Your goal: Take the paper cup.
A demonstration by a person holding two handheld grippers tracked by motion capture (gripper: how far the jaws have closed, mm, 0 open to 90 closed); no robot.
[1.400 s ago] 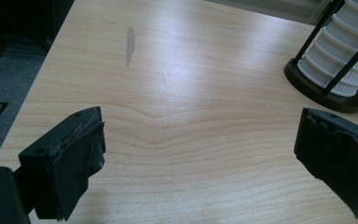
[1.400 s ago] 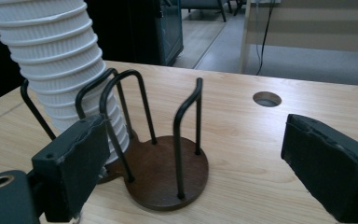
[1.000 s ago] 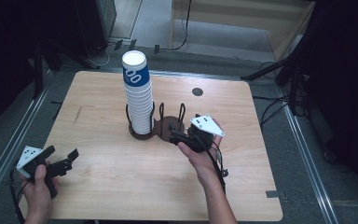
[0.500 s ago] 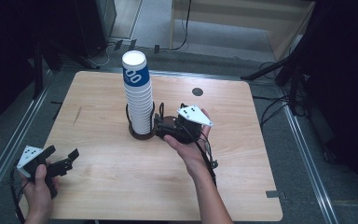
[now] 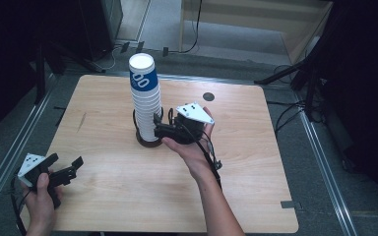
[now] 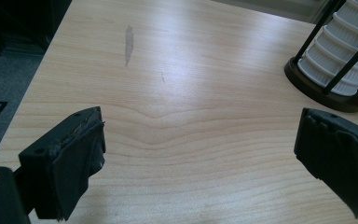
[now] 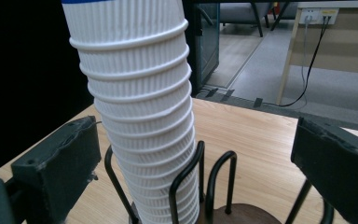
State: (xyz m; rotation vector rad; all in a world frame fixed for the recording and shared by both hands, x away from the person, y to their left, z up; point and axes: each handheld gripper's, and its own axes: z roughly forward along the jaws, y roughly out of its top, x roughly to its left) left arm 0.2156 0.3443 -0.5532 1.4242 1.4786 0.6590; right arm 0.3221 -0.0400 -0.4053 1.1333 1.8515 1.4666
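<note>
Cups: 1 tall stack of ribbed white paper cups (image 5: 145,101), top cup with blue band, standing upright in 1 dark wire holder (image 5: 147,137) with round base, near middle of wooden table (image 5: 256,196). Exact cup count unclear. 2 grippers in view. Right gripper (image 5: 158,127) just beside stack's lower part, jaws spread wide, grasping nothing. Left gripper (image 5: 71,167) at table's near-left edge, well apart from stack, jaws spread, empty.
</note>
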